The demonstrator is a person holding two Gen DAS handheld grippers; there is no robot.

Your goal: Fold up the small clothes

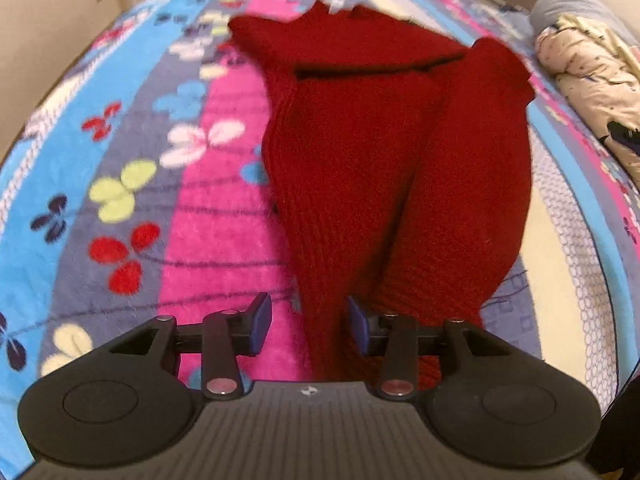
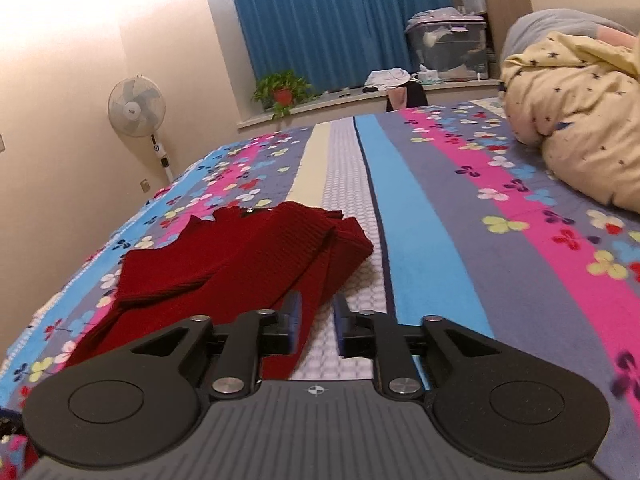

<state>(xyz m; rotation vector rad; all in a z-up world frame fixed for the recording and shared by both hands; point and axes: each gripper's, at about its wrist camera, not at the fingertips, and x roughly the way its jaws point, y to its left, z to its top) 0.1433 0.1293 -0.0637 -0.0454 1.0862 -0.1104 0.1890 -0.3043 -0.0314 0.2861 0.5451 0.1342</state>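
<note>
On the flowered bedspread (image 1: 132, 200), both tongs (image 1: 308, 324) (image 2: 316, 320) stand open, gripping nothing; the folded red sweater (image 1: 380, 168) may spring open at lower centre.

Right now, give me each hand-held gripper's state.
Left hand-held gripper: open, red knit garment between its fingers, not pinched.
Right hand-held gripper: open, holding nothing.

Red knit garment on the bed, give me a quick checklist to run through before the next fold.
1. Red knit garment lies on the bedspread: ok.
2. Sides folded inward into a long strip: ok.
3. Left gripper open, pads off the cloth: ok.
4. Right gripper open, pads not pressing the cloth: ok.
5. Layers lying smooth: not ok, ridges show.
6. Far end fully flat: cannot tell.
</note>
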